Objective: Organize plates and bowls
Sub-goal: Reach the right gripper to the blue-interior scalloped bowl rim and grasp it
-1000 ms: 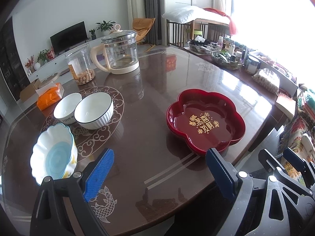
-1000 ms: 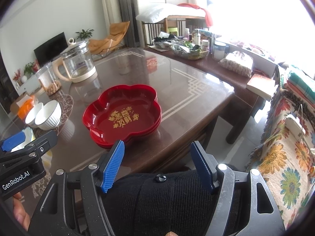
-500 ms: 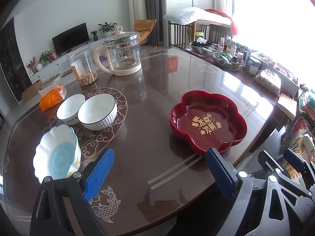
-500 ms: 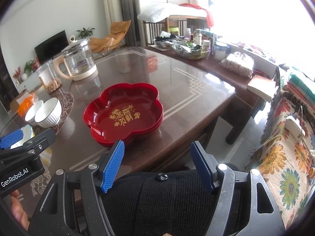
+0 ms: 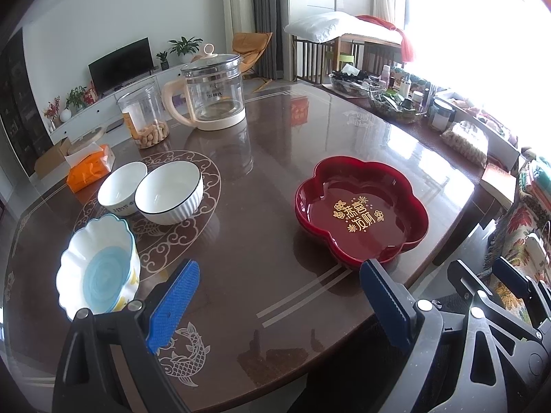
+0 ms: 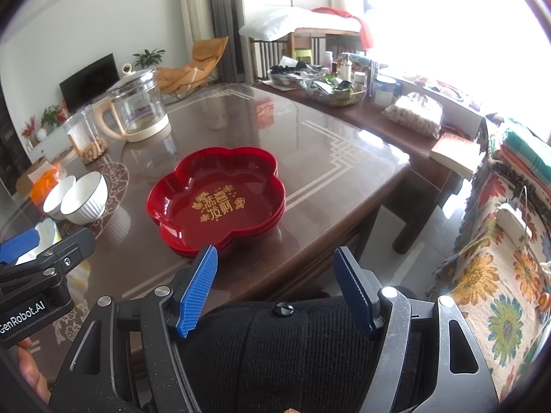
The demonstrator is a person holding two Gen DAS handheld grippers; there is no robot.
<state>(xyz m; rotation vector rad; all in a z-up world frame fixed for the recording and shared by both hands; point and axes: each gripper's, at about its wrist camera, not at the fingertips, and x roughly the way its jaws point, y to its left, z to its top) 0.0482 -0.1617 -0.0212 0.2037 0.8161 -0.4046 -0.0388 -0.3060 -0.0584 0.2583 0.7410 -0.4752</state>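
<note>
From my left wrist view, the left gripper [image 5: 279, 296] has its jaws spread wide with nothing between them, hanging over the near edge of the counter [image 5: 275, 158]. Ahead and to the left sit the three bowls: a scalloped bowl [image 5: 98, 265] with a blue centre nearest me, then a ribbed bowl [image 5: 168, 192] and a small bowl [image 5: 122, 188] touching each other behind it. The red plate [image 5: 361, 213], flower-shaped with gold lettering, lies well apart to the right, near the counter's edge. A glass kettle [image 5: 211, 94] and a jar [image 5: 144, 117] stand at the back, out of my way. From the right wrist view, the right gripper [image 6: 275, 292] is likewise wide open and empty, poised just short of the red plate, which here looks like a stack of at least two (I see layered rims on its near side). I judge the bowls to be ceramic: stiff, fairly heavy, glossy and chippable, so I would pinch one wall over the rim, avoiding the scalloped edge's peaks where the pads could slip. The plate looks like light lacquered plastic, slick; I would take it by a lobe of its raised rim. The glassy counter will let everything slide.
</note>
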